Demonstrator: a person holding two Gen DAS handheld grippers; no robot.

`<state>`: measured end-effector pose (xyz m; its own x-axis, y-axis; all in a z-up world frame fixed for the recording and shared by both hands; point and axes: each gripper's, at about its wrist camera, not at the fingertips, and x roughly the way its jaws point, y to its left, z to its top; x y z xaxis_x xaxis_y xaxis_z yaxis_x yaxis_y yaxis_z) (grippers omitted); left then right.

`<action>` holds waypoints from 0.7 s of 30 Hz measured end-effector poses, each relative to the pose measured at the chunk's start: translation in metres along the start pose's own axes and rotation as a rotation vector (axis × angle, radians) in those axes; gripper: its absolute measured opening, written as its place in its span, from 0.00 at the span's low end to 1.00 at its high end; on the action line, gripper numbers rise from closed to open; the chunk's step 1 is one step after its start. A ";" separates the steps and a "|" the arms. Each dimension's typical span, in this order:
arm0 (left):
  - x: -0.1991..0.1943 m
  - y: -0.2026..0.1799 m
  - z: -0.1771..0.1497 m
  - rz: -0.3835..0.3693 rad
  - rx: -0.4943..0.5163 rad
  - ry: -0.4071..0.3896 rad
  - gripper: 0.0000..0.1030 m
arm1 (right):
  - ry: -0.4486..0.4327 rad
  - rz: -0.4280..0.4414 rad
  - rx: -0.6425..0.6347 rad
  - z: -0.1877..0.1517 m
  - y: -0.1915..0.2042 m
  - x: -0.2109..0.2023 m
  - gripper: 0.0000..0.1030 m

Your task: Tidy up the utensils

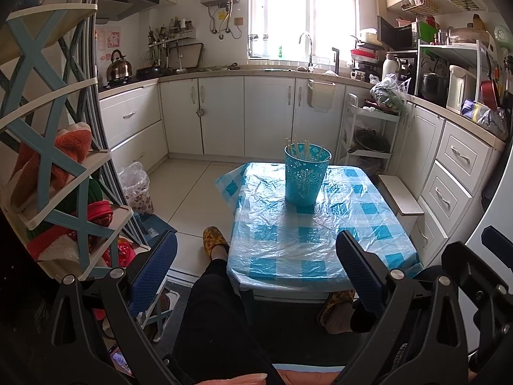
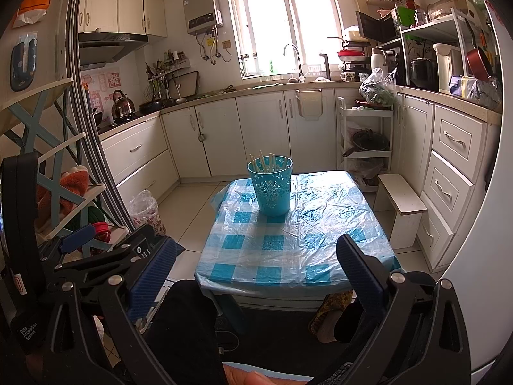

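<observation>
A turquoise perforated holder (image 1: 306,176) (image 2: 271,186) stands upright on the far part of a low table (image 1: 320,240) (image 2: 298,240) covered with a blue-and-white checked plastic cloth. Several pale chopsticks (image 1: 299,148) (image 2: 263,162) stick up inside it. My left gripper (image 1: 256,263) is held back from the table's near edge, open, with nothing between its blue pads. My right gripper (image 2: 256,263) is also open and holds nothing, well short of the holder. In the right wrist view the left gripper (image 2: 96,250) shows at the lower left.
A person's dark trouser legs (image 1: 218,314) and patterned slippers (image 1: 213,239) sit at the table's near side. A blue-and-white rack (image 1: 48,166) holding cloths stands left, a white stool (image 2: 400,202) right. White kitchen cabinets (image 1: 224,115) ring the room.
</observation>
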<state>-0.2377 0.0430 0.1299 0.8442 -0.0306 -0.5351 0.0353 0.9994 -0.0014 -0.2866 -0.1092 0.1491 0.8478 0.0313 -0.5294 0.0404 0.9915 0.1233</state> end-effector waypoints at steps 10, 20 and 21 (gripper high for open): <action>-0.013 -0.004 -0.001 -0.013 0.009 -0.073 0.93 | -0.016 0.002 0.001 -0.001 0.000 -0.003 0.93; -0.008 -0.005 0.001 -0.026 0.019 -0.058 0.93 | -0.044 -0.002 -0.001 -0.002 0.003 -0.006 0.93; -0.007 -0.005 0.002 -0.028 0.016 -0.053 0.93 | -0.044 -0.002 0.000 -0.001 0.002 -0.006 0.93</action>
<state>-0.2429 0.0380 0.1351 0.8697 -0.0595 -0.4899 0.0673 0.9977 -0.0016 -0.2917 -0.1076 0.1516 0.8702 0.0240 -0.4922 0.0417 0.9916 0.1222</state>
